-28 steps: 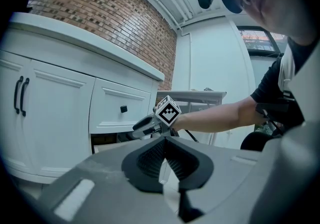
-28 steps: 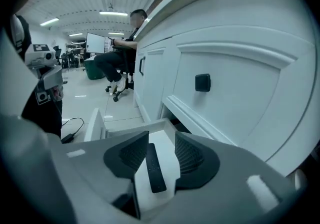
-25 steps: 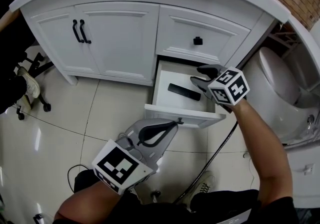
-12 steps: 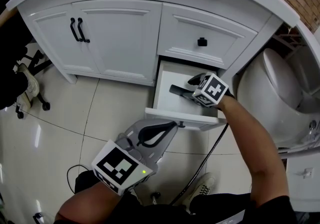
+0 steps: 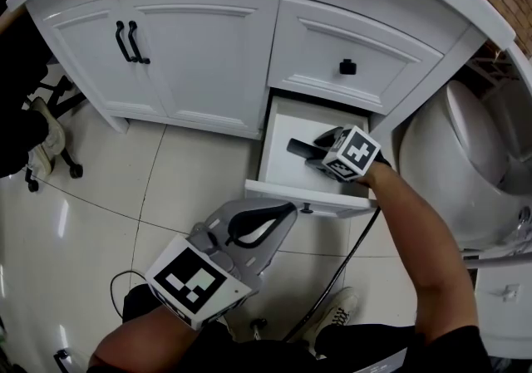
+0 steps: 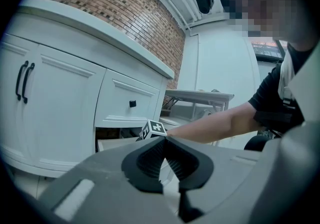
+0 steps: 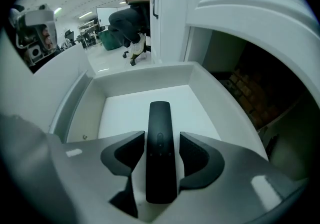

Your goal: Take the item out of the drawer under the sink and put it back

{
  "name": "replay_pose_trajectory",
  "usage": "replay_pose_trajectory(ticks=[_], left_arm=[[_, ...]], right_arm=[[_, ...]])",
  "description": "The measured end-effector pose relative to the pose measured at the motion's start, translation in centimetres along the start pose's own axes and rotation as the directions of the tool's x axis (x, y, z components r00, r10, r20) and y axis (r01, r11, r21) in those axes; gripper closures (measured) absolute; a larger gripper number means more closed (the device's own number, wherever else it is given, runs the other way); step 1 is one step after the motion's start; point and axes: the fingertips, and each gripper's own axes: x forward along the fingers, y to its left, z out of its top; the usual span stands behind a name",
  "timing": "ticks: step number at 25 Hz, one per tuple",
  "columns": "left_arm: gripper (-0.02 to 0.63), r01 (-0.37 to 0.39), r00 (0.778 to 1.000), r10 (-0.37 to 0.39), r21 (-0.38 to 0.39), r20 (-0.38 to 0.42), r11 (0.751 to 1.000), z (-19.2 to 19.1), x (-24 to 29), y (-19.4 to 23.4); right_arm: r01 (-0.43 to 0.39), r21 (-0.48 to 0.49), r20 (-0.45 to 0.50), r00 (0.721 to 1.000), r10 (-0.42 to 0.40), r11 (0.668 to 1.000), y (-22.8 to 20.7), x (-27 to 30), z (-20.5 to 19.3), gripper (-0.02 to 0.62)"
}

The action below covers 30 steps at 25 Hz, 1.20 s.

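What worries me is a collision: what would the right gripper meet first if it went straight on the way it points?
The black remote lying in the open drawer. The right gripper has it between its jaws, which have just been opening and don't press it. Beyond it, probably the drawer floor.

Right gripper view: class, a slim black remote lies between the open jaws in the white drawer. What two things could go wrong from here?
On the right gripper the jaws have just been opening and straddle the slim black remote control without pressing it; closing unevenly might skew it or let it slip. The white drawer has walls close by; lifting might knock the remote against them.
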Motion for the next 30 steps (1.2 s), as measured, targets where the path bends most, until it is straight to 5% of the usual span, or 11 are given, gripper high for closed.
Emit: replay_pose_trajectory(ticks=[15, 24, 30], left_arm=[[0.6, -0.009, 1.0, 0.009, -0.03, -0.001, 0.999, -0.2, -0.1, 0.5], [0.6, 0.003, 1.0, -0.003, 0.01, -0.031, 1.0, -0.7, -0.3, 0.4], [0.6, 0.009, 1.0, -0.009, -0.003, -0.019, 1.0, -0.5, -0.5, 0.0]], right_arm=[[-0.06, 0.045, -0.013, 0.998, 0.061, 0.997, 0.5, 0.2, 0.0, 0.431], [0.059, -0.164, -0.028, 0.998, -0.065, 0.985, 1.5, -1.3, 1.3, 0.433], [0.165, -0.114, 0.076, 0.985, -0.157, 0.98, 1.0, -6.3, 3.6, 0.433]])
